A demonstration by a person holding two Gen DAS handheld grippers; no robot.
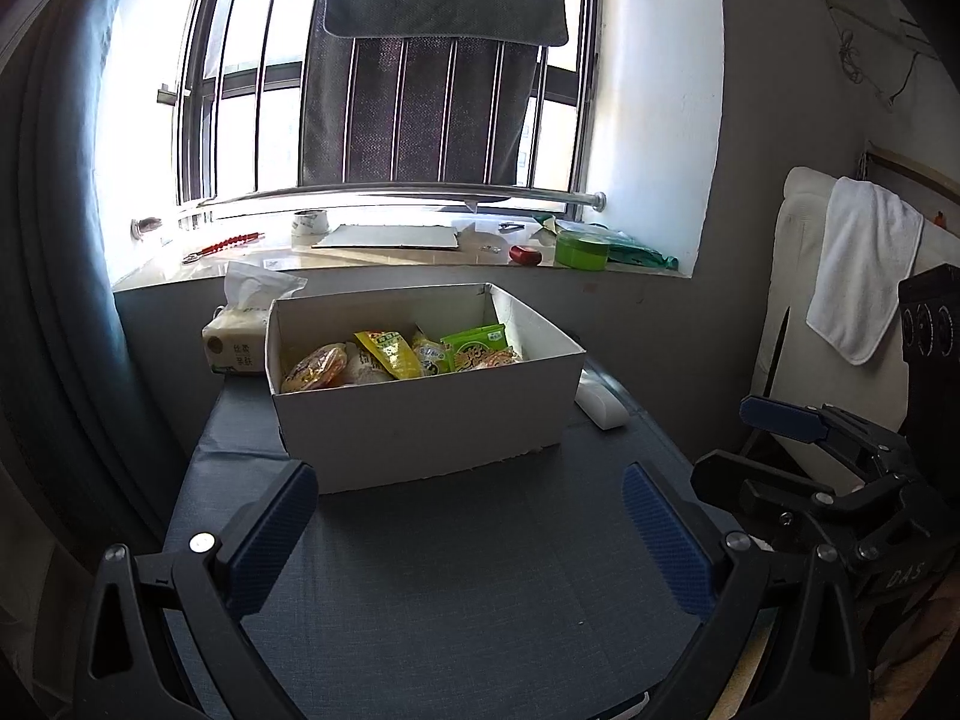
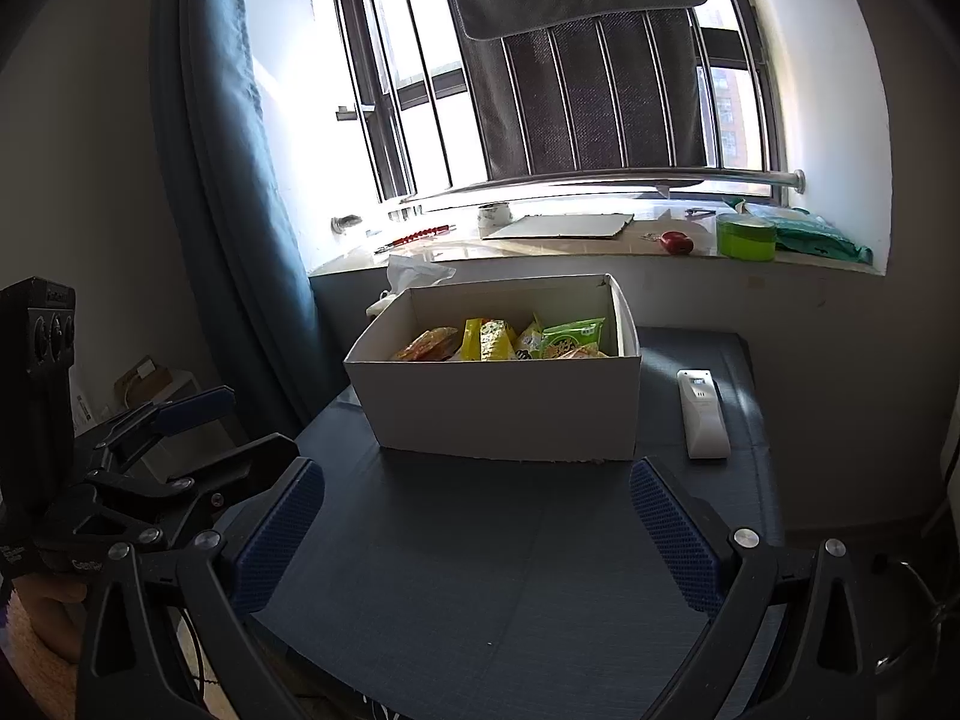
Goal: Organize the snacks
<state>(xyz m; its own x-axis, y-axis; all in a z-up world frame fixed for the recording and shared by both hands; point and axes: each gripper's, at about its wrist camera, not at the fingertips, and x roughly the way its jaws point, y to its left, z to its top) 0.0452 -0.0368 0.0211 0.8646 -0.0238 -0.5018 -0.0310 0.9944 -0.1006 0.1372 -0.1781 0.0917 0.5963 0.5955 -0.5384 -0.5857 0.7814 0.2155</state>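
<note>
A white cardboard box (image 1: 420,426) stands on a dark blue table (image 1: 456,570); it also shows in the right wrist view (image 2: 510,414). Inside lie several snack packets: an orange one (image 1: 315,367), a yellow one (image 1: 390,354) and a green one (image 1: 477,348); the green one (image 2: 571,337) shows in the right wrist view too. My left gripper (image 1: 471,531) is open and empty, in front of the box. My right gripper (image 2: 477,531) is open and empty, also in front of the box. Each gripper shows at the edge of the other's view.
A white remote (image 2: 702,414) lies right of the box. A tissue pack (image 1: 240,336) stands behind the box on the left. The windowsill holds a green tub (image 1: 581,249), a red object (image 1: 525,254) and a flat board (image 1: 390,237). A blue curtain (image 2: 228,180) hangs left.
</note>
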